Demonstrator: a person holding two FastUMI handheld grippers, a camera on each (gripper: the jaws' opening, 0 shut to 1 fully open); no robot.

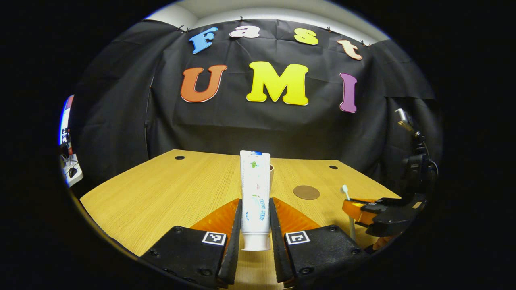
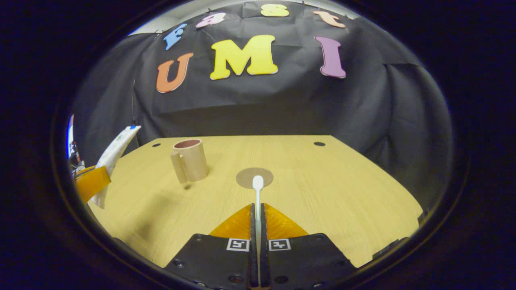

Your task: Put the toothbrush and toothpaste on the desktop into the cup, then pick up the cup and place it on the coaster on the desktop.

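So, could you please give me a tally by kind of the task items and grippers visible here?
Toothpaste tube: 1, held upright in the left gripper
Toothbrush: 1, held in the right gripper
Cup: 1, standing on the desktop
Coaster: 1, bare on the desktop
Grippers: 2
Total: 6
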